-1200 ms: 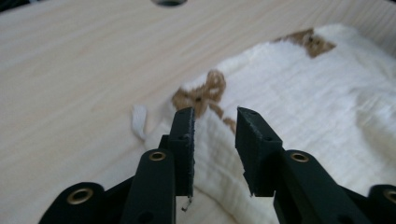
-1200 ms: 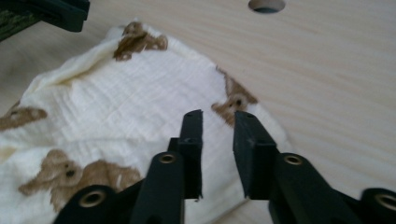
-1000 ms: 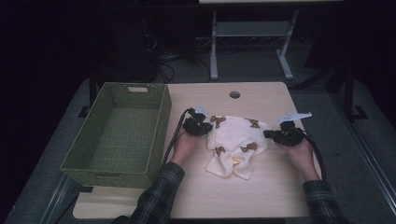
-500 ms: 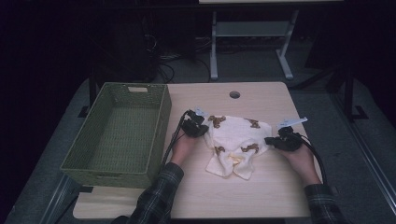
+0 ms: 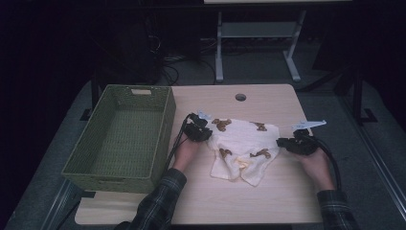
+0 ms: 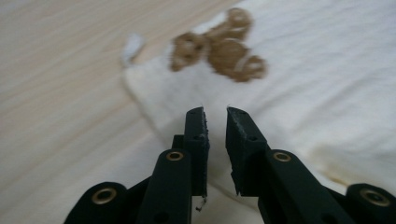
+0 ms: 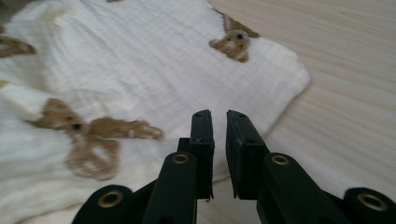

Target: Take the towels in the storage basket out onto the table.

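A cream cloth (image 5: 244, 146) printed with brown bears lies crumpled at the table's middle. My left gripper (image 5: 207, 134) rests at its left edge and my right gripper (image 5: 283, 143) at its right edge. In the left gripper view the left gripper (image 6: 215, 112) has a narrow gap between its jaws, with the cloth (image 6: 303, 84) lying flat beneath them. The right gripper (image 7: 218, 114) stands the same way over the cloth (image 7: 130, 70) near its corner. Both pairs of jaws have just been opening, and nothing is pinched between them.
A green woven basket (image 5: 115, 184) stands empty along the left side of the wooden table (image 5: 268, 201). A round hole (image 5: 240, 97) sits near the table's far edge. Cables trail from both grippers toward the person.
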Action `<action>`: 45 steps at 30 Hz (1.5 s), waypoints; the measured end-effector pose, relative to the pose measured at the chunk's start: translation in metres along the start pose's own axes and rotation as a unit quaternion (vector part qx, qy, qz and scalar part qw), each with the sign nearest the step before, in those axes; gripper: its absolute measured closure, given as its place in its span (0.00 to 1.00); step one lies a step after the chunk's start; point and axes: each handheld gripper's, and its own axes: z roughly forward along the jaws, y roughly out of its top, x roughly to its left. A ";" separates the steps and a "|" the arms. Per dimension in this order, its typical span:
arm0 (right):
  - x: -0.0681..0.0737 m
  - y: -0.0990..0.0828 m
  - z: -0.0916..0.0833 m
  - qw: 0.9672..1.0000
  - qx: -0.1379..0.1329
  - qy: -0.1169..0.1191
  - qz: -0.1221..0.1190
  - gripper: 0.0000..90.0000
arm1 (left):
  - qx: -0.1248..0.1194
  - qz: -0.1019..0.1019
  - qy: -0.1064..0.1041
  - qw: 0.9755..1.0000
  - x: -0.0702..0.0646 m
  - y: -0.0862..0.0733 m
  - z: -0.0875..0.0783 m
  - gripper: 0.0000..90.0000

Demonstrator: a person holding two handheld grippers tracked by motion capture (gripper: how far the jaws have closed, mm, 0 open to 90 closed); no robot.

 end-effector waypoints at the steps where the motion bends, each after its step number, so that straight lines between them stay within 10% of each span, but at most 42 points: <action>1: 0.002 0.000 -0.002 1.000 -0.002 0.004 -0.001 0.87 | -0.003 -0.003 -0.007 1.000 -0.002 0.000 -0.003 0.84; 14: 0.042 -0.016 -0.022 0.999 -0.013 0.037 -0.014 0.79 | -0.024 0.008 -0.089 0.996 -0.031 -0.023 -0.051 0.75; 32: 0.099 -0.043 -0.024 0.996 0.003 0.075 -0.056 0.71 | -0.011 0.095 -0.144 0.985 -0.066 -0.069 -0.071 0.64; 45: 0.132 -0.050 -0.012 0.992 0.026 0.089 -0.089 0.67 | 0.024 0.141 -0.115 0.983 -0.083 -0.074 -0.057 0.73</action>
